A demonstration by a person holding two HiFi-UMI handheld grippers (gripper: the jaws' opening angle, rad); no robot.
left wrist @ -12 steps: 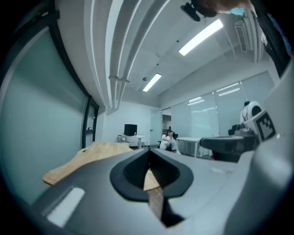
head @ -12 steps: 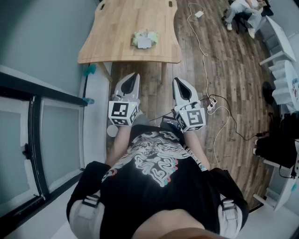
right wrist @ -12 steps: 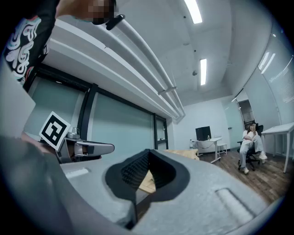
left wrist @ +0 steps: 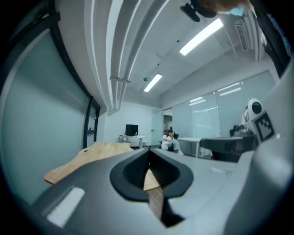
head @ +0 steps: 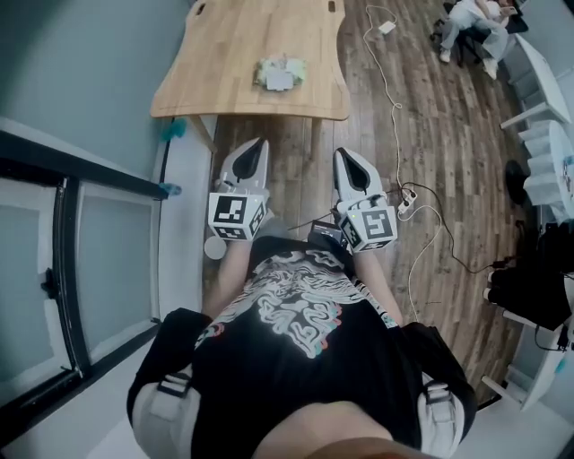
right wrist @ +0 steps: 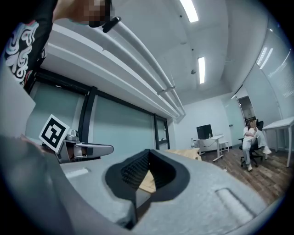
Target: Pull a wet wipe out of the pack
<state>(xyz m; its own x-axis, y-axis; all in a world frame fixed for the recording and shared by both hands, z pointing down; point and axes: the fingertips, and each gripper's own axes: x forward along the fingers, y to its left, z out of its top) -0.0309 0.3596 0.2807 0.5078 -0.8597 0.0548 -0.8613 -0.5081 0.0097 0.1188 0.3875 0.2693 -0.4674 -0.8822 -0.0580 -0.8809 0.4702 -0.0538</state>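
Observation:
The wet wipe pack [head: 279,73], pale green with a white lid, lies on the wooden table [head: 224,54] in the head view. Both grippers are held level in front of the person's chest, short of the table's near edge and well apart from the pack. My left gripper [head: 255,146] has its jaws together with nothing between them, and its own view shows the tips [left wrist: 148,153] meeting. My right gripper [head: 347,157] is likewise shut and empty, with its tips [right wrist: 148,154] closed. The table [left wrist: 92,153] shows ahead to the left in the left gripper view. The pack is hidden in both gripper views.
A white cable [head: 395,108] and a power strip [head: 405,199] lie on the wood floor to the right. A person sits on a chair [head: 466,22] at the far right. A glass partition [head: 81,251] runs along the left. White tables [head: 547,134] stand at the right edge.

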